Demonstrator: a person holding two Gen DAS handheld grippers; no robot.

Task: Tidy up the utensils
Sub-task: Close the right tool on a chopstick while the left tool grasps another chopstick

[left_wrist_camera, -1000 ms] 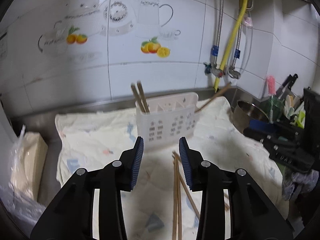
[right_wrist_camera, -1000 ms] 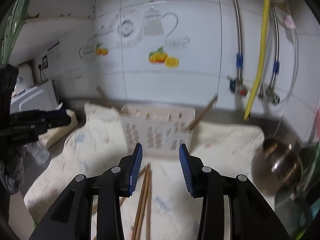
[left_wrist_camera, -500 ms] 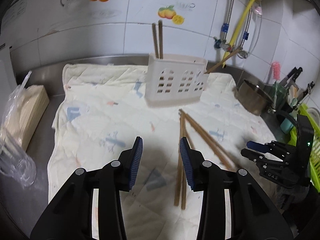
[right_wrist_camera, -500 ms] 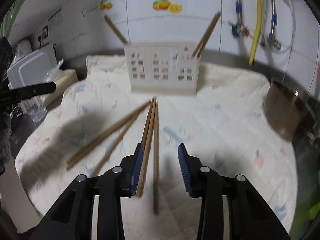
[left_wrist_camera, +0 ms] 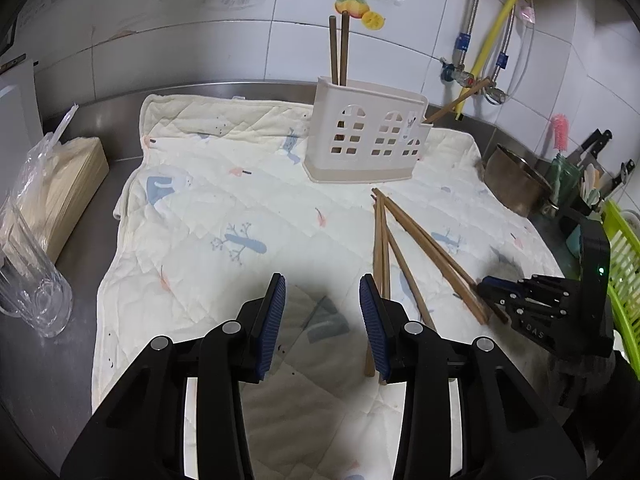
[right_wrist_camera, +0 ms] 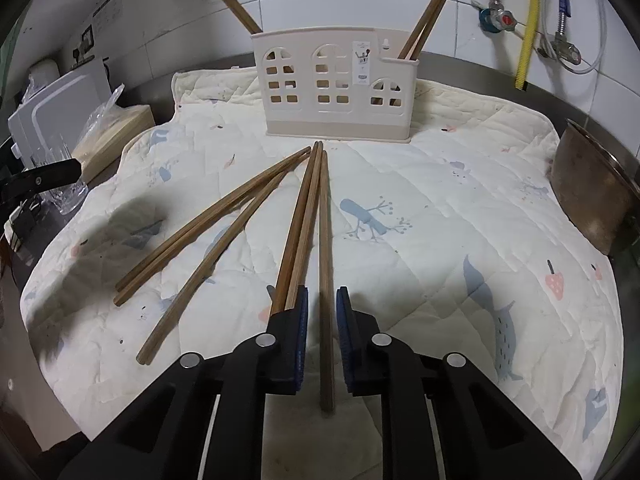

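The right tongs [right_wrist_camera: 322, 300], at the bottom centre of the right wrist view, are closing around a single chopstick [right_wrist_camera: 325, 264] that lies between the blue pads; a thin gap still shows on either side of it, so the pads do not seem to press on it yet. Two more chopsticks [right_wrist_camera: 298, 240] lie just left of it, touching the left pad from outside.

The left tongs [left_wrist_camera: 322, 300] stand partly apart at the bottom centre of the left wrist view with nothing between them, above the quilted cloth [left_wrist_camera: 192, 208].

Further out, three other chopsticks [right_wrist_camera: 208, 236] fan towards the left of the right wrist view, all on the cloth that covers the counter [left_wrist_camera: 100, 120]. At the upper centre stands the utensil holder [right_wrist_camera: 336, 88], a cream rack with window cut-outs. It already has chopsticks in its left end [right_wrist_camera: 234, 4] and its right end [right_wrist_camera: 428, 16].

So the sorting looks partly done: some sticks are in the holder, and six remain loose on the cloth, one of them about to be picked up.
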